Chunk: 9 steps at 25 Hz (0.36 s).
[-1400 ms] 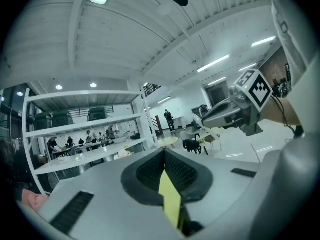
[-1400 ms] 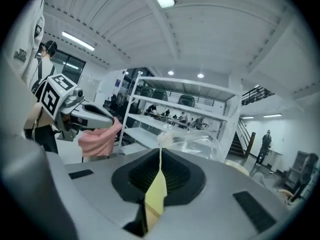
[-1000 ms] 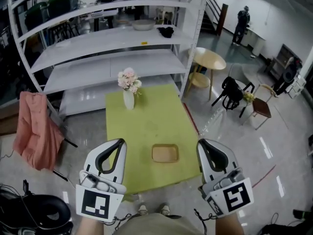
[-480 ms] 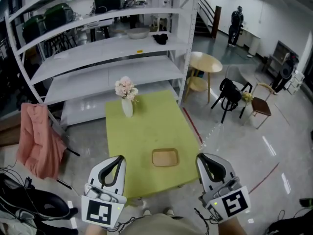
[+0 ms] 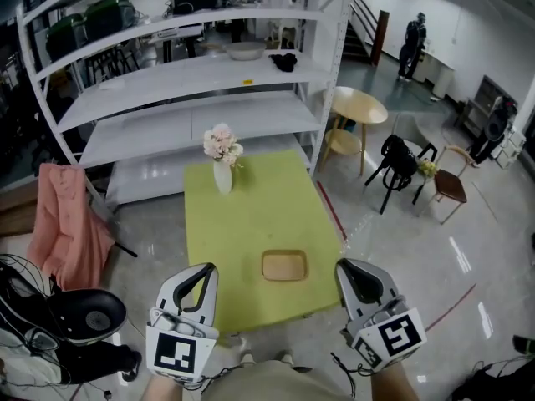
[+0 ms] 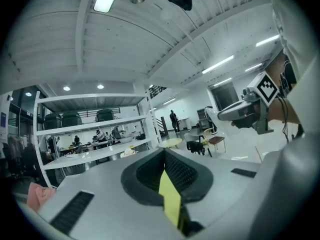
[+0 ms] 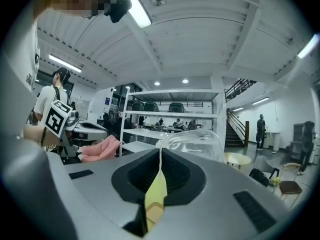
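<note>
I'm holding both claws low at the near edge of the green surface, and neither is touching anything. The left claw is hanging over the near-left corner with its jaws pressed together and nothing gripped. The right claw is sitting by the near-right corner, also closed and empty. In both gripper views I'm only seeing a thin green sliver through the slit. The tray is lying flat on the surface between the two claws, a bit closer to the right one. A vase of flowers is standing at the far end, well apart from the tray.
</note>
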### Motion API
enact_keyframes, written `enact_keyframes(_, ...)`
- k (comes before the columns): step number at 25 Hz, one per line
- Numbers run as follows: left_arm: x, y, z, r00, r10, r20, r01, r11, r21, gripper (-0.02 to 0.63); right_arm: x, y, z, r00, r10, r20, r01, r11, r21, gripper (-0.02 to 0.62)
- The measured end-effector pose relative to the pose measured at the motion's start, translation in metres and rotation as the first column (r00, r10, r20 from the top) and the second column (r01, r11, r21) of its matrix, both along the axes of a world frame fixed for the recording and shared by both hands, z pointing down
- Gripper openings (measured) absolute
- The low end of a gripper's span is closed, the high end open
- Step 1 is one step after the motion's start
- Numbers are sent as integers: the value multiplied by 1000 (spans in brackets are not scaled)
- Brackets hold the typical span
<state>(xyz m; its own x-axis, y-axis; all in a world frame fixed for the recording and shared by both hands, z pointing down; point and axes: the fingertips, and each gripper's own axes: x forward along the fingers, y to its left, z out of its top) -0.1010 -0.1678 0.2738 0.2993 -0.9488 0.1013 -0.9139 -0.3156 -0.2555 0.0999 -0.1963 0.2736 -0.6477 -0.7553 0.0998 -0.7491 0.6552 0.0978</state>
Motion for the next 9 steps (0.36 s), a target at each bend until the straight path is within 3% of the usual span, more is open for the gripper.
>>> enact_keyframes(9, -2, -8, -2, 1000, -7, -8, 7, 1000, 2, 6, -4, -8, 0, 1000, -15, -17, 16, 1000, 7, 20)
